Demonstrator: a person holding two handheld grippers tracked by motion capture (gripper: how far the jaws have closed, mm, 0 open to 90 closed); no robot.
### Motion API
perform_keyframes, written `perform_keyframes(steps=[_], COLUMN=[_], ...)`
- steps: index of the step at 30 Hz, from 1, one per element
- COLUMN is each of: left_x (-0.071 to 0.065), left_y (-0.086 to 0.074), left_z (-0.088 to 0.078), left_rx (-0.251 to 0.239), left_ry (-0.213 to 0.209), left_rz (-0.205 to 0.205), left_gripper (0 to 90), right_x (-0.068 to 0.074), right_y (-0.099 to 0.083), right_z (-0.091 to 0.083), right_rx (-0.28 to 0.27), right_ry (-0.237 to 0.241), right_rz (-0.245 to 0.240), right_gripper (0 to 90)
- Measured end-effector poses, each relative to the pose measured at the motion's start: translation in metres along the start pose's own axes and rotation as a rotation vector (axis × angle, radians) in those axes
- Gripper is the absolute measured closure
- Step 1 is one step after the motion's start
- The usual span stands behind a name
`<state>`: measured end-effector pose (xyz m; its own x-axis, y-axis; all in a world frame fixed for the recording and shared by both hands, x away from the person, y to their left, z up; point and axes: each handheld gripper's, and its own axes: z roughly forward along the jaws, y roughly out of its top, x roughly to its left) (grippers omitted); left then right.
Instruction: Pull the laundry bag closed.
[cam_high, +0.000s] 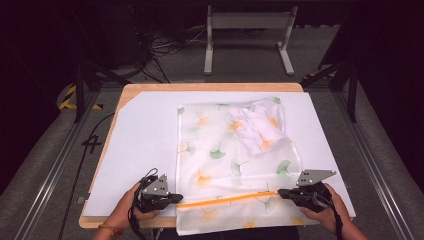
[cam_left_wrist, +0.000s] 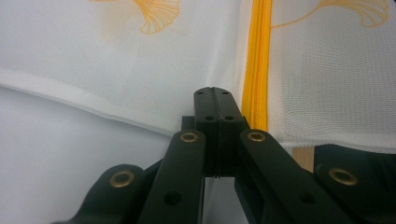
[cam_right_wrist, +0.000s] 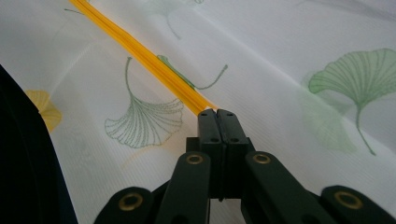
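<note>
- The mesh laundry bag (cam_high: 235, 165), white with a ginkgo-leaf print, lies flat on the white sheet (cam_high: 145, 150) that covers the counter (cam_high: 210, 87), its near edge hanging over the person's side.
- Its orange zipper (cam_high: 225, 199) is the long axis that matters: it runs almost level across the near end of the bag, from the left gripper (cam_high: 176, 198) to the right gripper (cam_high: 281, 192), rising slightly toward the right.
- The left gripper's jaws are pressed together at the bag's left edge, just beside the zipper's end (cam_left_wrist: 256, 70); they look pinched on the fabric border there, though the contact itself is hidden.
- The right gripper's jaws are likewise closed, their tips right at the zipper's other end (cam_right_wrist: 140, 51), probably on the slider, which I cannot make out.
- Judged from this, the left hand anchors the bag and the right hand is the one placed to draw along the zipper line toward the left.
- Farther in, a crumpled white garment (cam_high: 257, 127) shows inside the bag's far right part.
- Beyond the counter: grey floor, a metal stand (cam_high: 247, 37), loose cables and dark surroundings.
</note>
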<state>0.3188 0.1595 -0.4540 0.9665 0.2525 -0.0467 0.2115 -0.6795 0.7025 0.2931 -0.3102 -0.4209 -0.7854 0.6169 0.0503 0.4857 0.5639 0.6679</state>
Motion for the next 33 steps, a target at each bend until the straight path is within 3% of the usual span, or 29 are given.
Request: perform_keyframes(steps=[33], left_x=[0.003], left_y=[0.000], left_z=[0.000], left_rx=[-0.003], left_ry=[-0.017], left_rz=[-0.011], left_gripper=[90.0], right_x=[-0.022], right_y=[-0.028], right_z=[-0.030], right_rx=[-0.024], right_ry=[-0.085], right_rz=[0.093], right_gripper=[90.0])
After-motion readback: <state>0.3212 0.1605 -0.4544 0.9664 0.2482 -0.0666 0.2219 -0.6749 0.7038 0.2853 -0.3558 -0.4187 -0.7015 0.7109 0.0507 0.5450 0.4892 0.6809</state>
